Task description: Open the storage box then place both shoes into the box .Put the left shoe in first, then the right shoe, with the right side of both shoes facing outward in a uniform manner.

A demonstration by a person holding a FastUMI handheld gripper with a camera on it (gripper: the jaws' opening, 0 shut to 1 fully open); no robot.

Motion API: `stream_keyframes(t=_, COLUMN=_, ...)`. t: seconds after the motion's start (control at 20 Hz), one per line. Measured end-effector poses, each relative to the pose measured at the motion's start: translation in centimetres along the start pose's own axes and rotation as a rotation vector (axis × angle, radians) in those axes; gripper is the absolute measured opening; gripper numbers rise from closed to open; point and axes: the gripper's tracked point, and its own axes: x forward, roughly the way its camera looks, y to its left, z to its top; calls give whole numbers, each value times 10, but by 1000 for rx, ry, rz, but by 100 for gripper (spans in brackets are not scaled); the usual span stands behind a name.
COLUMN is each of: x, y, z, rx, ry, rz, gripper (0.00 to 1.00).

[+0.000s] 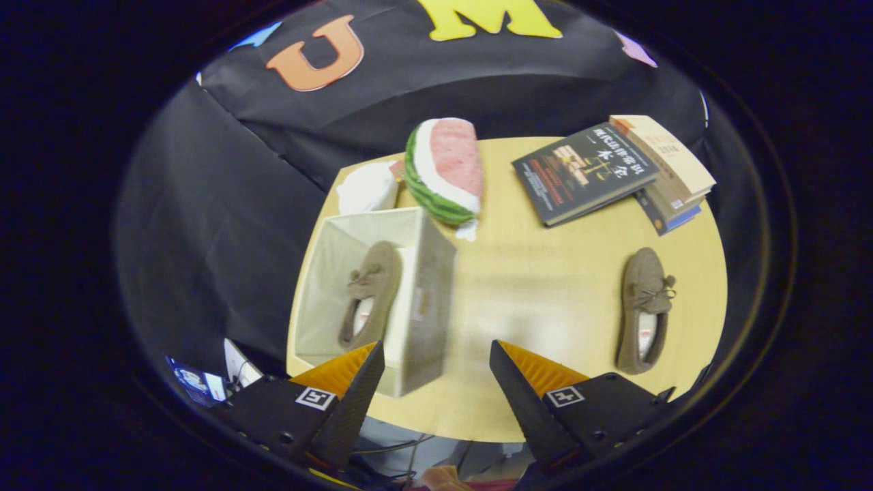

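An open white fabric storage box (428, 273) stands on the left part of the round wooden table (545, 286). One brown slipper (372, 294) lies inside it, toe pointing away from me. A second brown slipper (644, 310) lies on the table to the right, beyond my right finger, toe also pointing away. My gripper (436, 351) hovers high above the table's near edge, open, with nothing between its fingers. The left fingertip (374, 354) overlaps the box's near corner in the view.
A watermelon-slice plush (445, 169) sits behind the box, with a white bundle (368, 187) to its left. A stack of books (614, 174) lies at the far right of the table. Bare tabletop stretches between the box and the right slipper.
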Motion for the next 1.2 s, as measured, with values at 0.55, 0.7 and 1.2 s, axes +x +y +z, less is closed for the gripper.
stream_keyframes(t=0.55, x=21, y=-244, z=-30, rx=114, ry=66, rz=-246, gripper=96)
stream_keyframes(t=0.7, x=29, y=-285, z=-42, rx=131, ry=98, rz=-287, gripper=95)
stream_keyframes(t=1.2, x=58, y=-343, z=-35, rx=105, ry=47, rz=-379, gripper=80)
